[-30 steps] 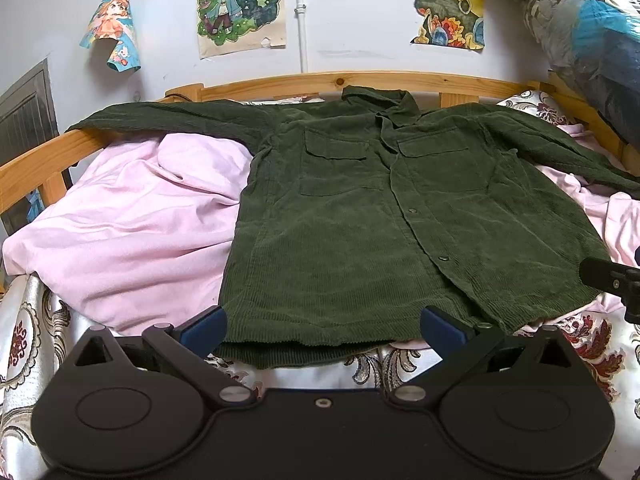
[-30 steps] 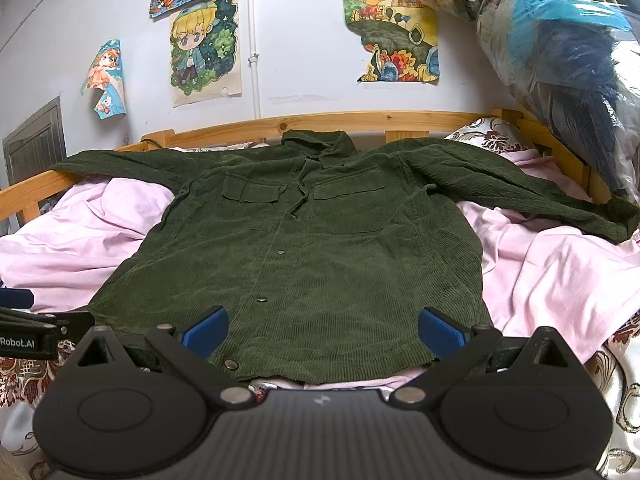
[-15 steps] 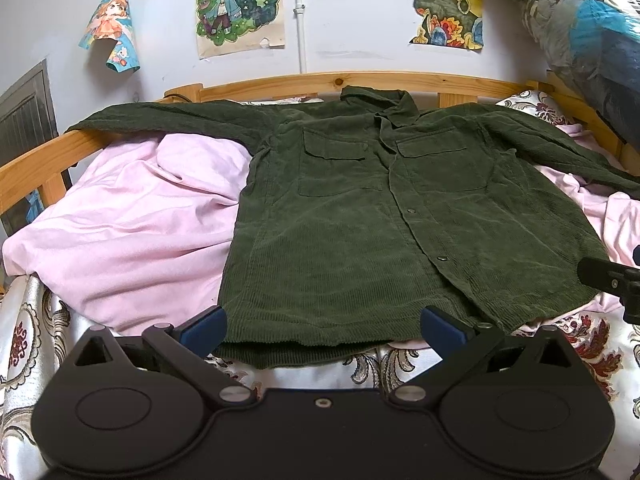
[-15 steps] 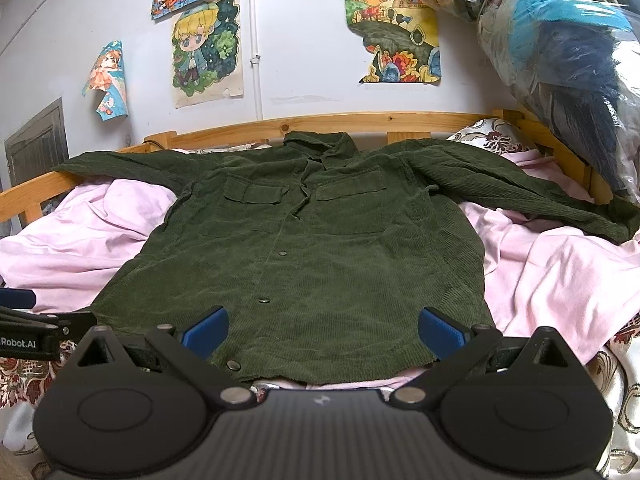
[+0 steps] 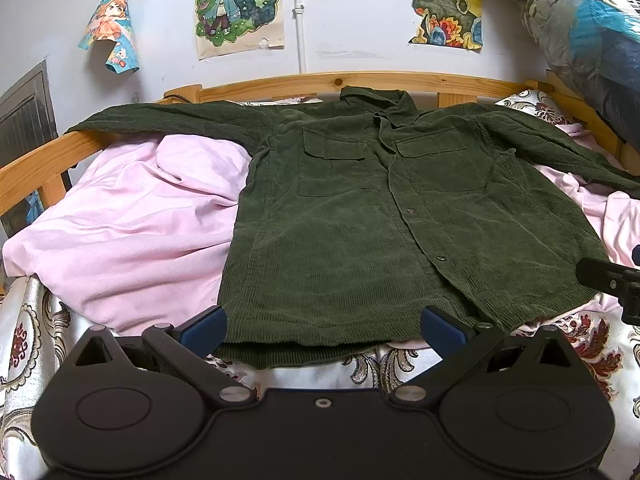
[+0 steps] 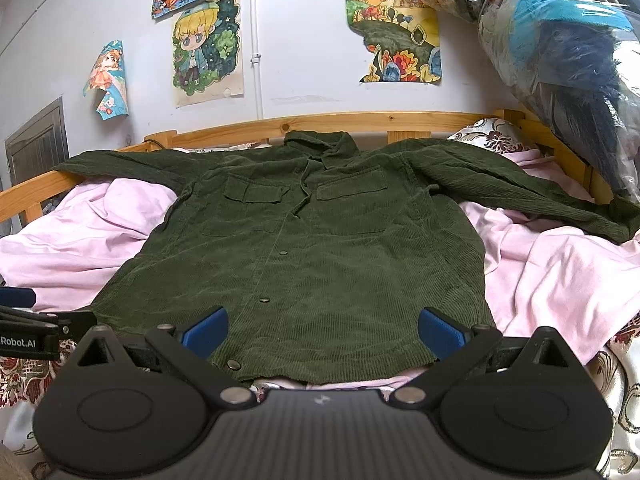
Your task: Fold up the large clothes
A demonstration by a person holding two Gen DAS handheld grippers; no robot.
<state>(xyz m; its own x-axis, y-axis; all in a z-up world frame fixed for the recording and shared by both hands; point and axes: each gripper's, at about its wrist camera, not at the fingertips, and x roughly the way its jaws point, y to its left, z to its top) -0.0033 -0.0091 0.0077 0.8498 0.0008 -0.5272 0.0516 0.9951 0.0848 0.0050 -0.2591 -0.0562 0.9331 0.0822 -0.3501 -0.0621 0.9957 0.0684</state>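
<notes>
- Left wrist view: the left gripper (image 5: 322,326) sits at the bottom centre of the frame, its blue-padded fingers spread wide with nothing between them. The dark green corduroy button-up shirt (image 5: 384,232) lies flat, front up, straight ahead on the rumpled pink bedsheet (image 5: 132,224). Its long axis runs from the hem just beyond the fingertips up to the collar at upper centre. The hem's left corner is nearest this claw. The right gripper (image 5: 612,280) shows only as a black part at the right edge.
- Right wrist view: the right gripper (image 6: 322,330) is likewise spread and empty at bottom centre, with the shirt's hem just past its fingertips. The right sleeve trails to the right edge of the frame, so I judge this hand nearer to that side.
</notes>
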